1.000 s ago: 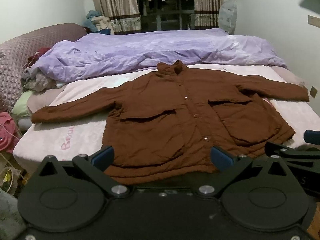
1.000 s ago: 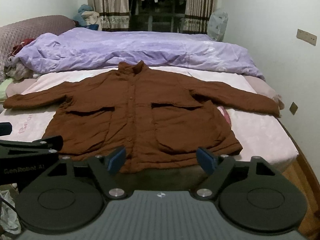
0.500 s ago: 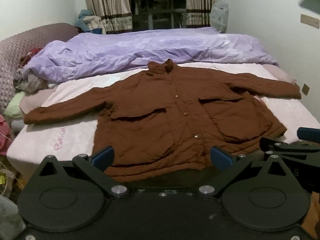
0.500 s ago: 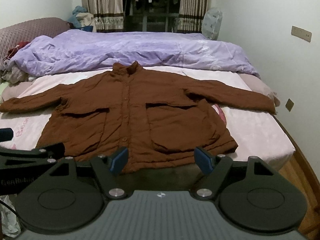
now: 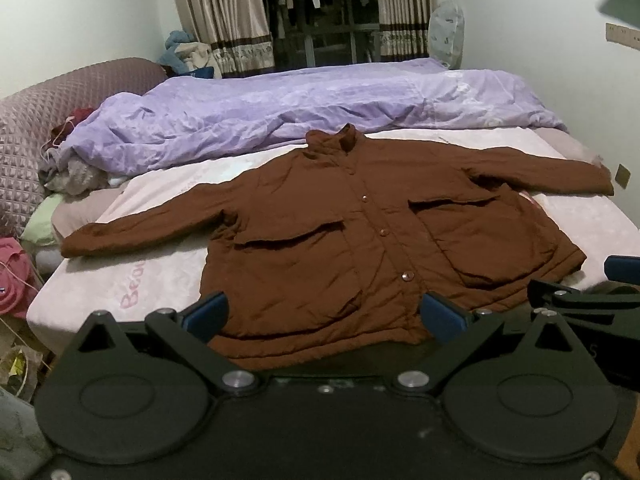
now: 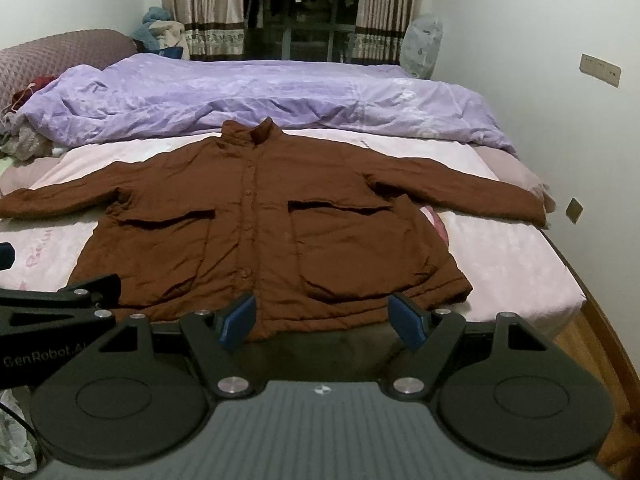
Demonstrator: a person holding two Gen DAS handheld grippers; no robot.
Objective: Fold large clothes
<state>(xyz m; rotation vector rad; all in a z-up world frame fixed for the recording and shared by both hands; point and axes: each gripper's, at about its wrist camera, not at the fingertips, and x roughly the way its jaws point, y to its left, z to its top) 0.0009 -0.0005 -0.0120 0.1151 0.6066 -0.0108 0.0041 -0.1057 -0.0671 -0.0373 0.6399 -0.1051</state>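
We see the brown padded button-front jacket lying flat, front up, sleeves spread, on the pale pink bed sheet, its collar toward the crumpled lilac duvet. Our left gripper and right gripper hang before its hem, jaws wide apart, holding nothing.

brown jacket, lilac quilt (pale floral print), pink sheet, striped beige curtains
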